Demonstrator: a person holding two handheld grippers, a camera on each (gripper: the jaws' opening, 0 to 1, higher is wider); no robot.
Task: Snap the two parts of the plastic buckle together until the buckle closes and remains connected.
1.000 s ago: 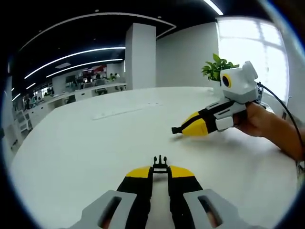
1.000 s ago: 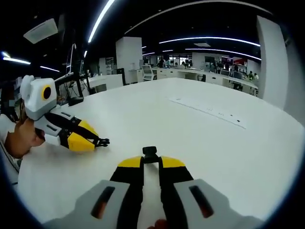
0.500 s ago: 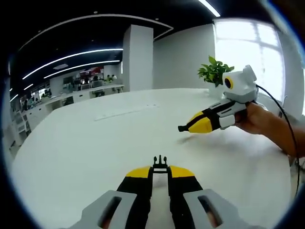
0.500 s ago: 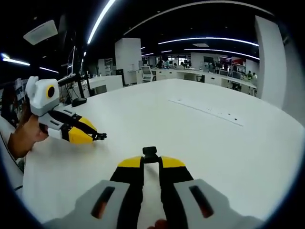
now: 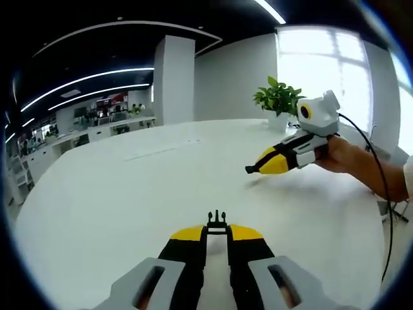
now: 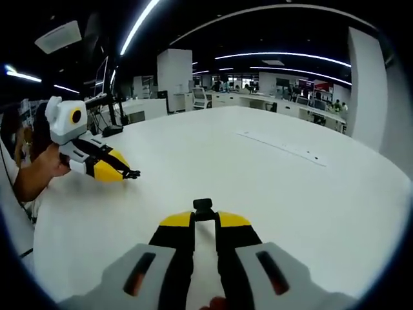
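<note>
Left tongs (image 5: 217,227) pinch a small black pronged buckle piece (image 5: 217,219); right tongs (image 6: 203,215) clamp the blocky black socket piece (image 6: 202,208), both well apart above the white tabletop (image 5: 129,194).

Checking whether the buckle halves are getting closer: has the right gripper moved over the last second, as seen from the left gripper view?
Cannot tell: the right gripper sits nearer the potted plant, but the whole view shifted too.
</note>
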